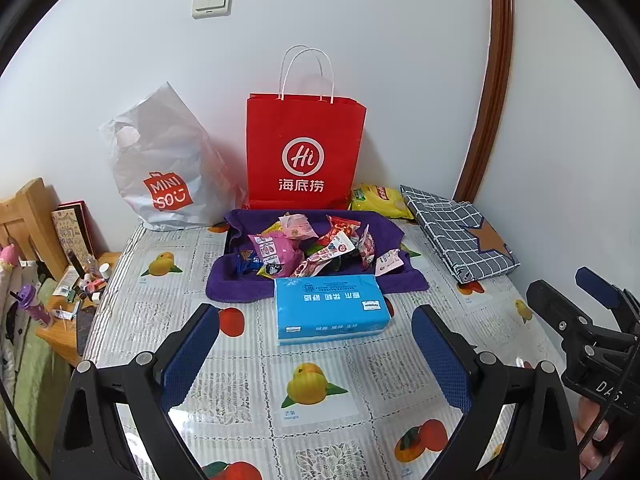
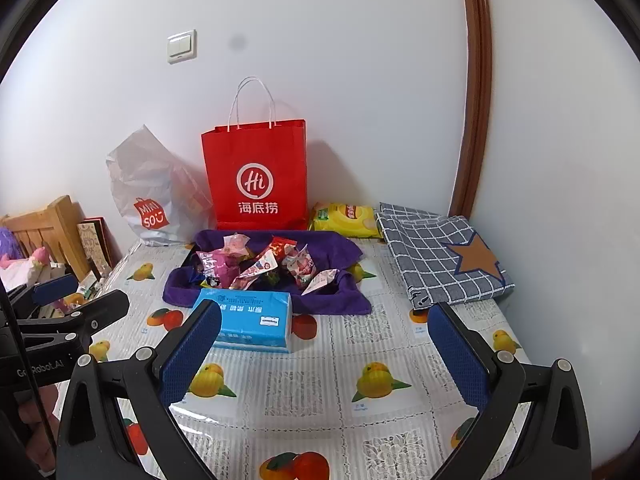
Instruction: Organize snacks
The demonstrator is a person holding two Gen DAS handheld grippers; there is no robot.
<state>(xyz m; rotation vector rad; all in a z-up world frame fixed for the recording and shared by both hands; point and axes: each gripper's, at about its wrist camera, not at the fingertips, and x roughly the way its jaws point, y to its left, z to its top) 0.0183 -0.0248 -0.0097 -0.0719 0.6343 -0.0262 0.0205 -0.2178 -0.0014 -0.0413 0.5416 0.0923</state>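
Both hand-held grippers hover above a fruit-print tablecloth (image 1: pixel 248 384), each with its blue-padded jaws spread wide and nothing between them: the left gripper (image 1: pixel 316 356) faces a blue tissue pack (image 1: pixel 330 306), while the right gripper (image 2: pixel 324 354), seen from its own camera, has its left finger (image 2: pixel 192 344) overlapping the near corner of that same pack. Just behind the tissue pack, a heap of small wrapped snacks (image 1: pixel 310 248) lies loose in a purple cloth-lined tray (image 1: pixel 236 288) at the middle of the table. Behind the tray, a red paper bag (image 1: pixel 304 152) with white handles stands upright against the white wall, with a white Miniso plastic bag (image 1: pixel 164 172) slumped beside it on the left. A yellow chip packet (image 1: pixel 380 198) lies flat to the right of the red bag, touching a folded grey checked cloth (image 1: pixel 460 232) with a brown star on it. At far left, a wooden bedside shelf (image 1: pixel 60 320) holds small bottles and clutter. A light switch (image 1: pixel 212 0) sits high on the wall.
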